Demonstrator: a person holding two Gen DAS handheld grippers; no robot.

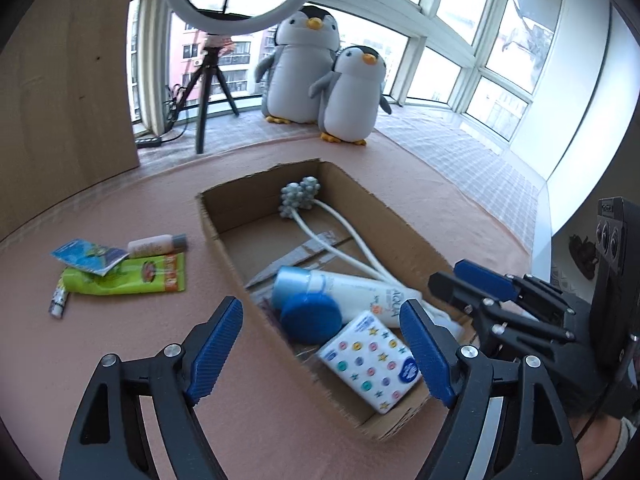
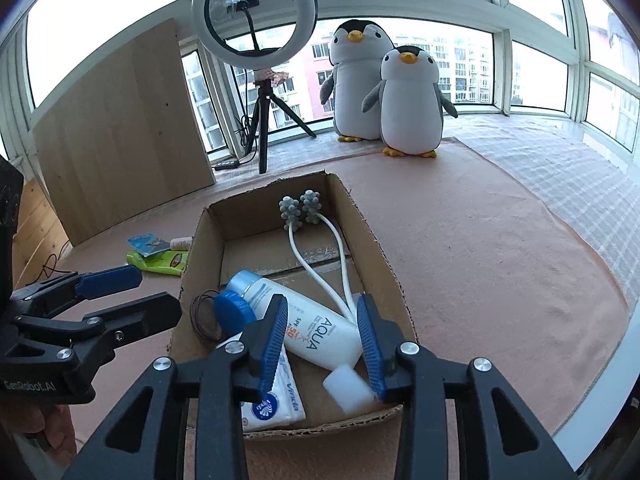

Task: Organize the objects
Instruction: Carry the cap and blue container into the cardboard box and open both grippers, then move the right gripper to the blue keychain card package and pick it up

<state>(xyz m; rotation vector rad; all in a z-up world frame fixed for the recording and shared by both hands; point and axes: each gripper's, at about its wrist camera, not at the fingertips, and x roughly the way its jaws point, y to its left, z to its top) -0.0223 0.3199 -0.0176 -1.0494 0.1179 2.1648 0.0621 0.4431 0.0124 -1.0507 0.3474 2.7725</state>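
Right gripper hung over near end of cardboard box, fingers apart, empty, white sunscreen tube lying between and below. Left gripper spread wide, empty, over box's left wall; green pouch outside on mat.

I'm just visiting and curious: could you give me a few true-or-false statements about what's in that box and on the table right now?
1. The sunscreen tube lies inside the cardboard box. True.
2. The green packet is in the box. False: it lies on the table outside it.
3. The left gripper clamps the tissue pack. False: its jaws are open, holding nothing.
4. Two plush penguins stand by the window. True.
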